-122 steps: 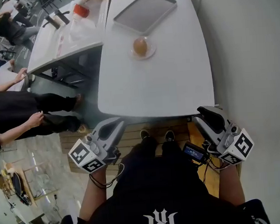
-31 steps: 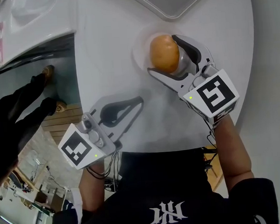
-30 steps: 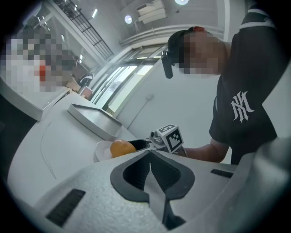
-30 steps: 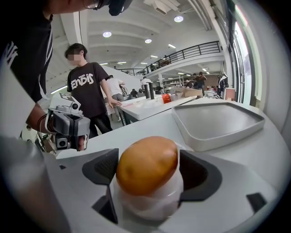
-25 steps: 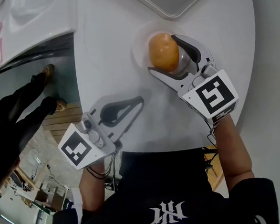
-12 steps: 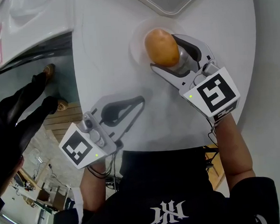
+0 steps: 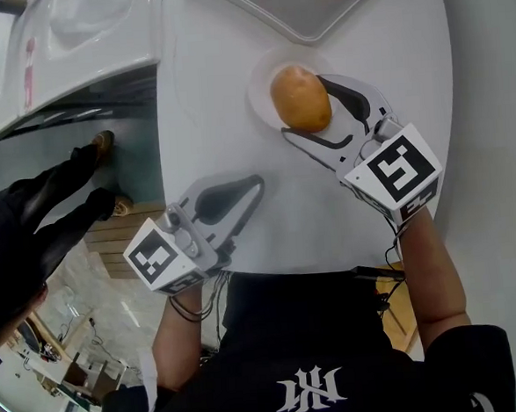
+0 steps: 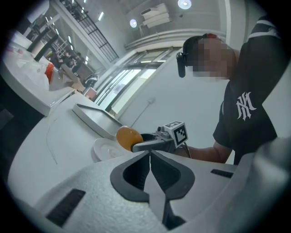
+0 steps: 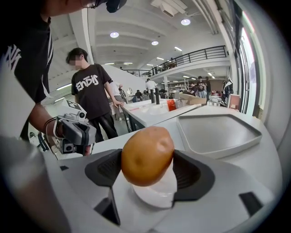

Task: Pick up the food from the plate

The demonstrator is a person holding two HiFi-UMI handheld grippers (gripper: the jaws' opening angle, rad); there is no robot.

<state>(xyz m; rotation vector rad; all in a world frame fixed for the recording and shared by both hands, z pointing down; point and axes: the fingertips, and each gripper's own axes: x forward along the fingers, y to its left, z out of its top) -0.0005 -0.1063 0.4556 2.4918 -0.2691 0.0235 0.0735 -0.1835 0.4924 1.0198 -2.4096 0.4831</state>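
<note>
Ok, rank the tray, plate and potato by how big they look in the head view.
tray, though cut off at the top
plate
potato, close to the plate's size; raised nearer the camera, so that pair is unsure

This is a large open hall, more lab or workshop floor than home. Above and ahead of the right gripper [image 9: 148, 175] a high white ceiling carries round lamps [image 9: 114, 34], and a railed upper gallery [image 9: 200, 53] runs below it. To that gripper's left a person in a black T-shirt [image 9: 91, 91] stands by a long white table [image 9: 154, 111], with more people farther off. Just ahead of it lies a grey tray [image 9: 218, 129]. Beyond the left gripper [image 8: 150, 159] are tall windows [image 8: 132, 77].
</note>
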